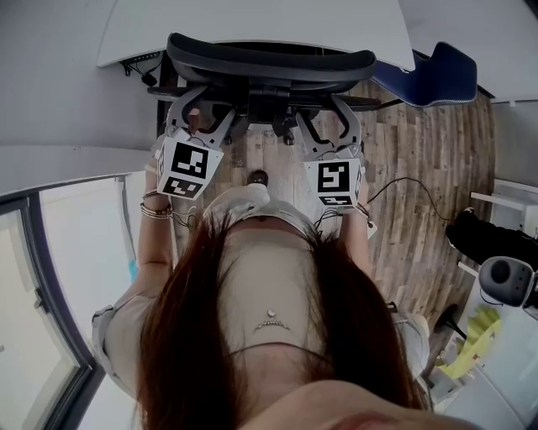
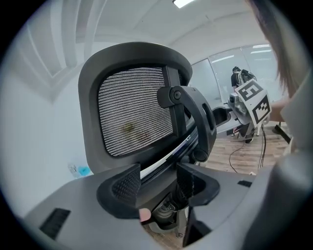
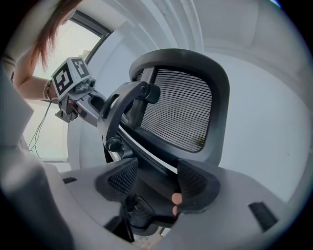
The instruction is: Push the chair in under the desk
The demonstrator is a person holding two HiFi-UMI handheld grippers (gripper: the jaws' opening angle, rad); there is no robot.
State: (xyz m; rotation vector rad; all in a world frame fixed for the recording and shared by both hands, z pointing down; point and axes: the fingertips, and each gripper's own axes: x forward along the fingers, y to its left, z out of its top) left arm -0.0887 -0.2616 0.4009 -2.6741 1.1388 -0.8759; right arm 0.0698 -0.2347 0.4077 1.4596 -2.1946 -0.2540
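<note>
Left gripper and right gripper, jaws wide apart, meet the chair back; the desk edge lies just beyond.

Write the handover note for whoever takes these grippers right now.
Left gripper: jaws apart, at the lower frame of the chair behind its backrest, not clamped.
Right gripper: the same, on the other side of the frame.
Chair: its back faces the person and the backrest top is at the edge of the desk.
Done: both grippers are set behind the chair.
Left: push forward. How far the seat is under cannot be seen.
</note>
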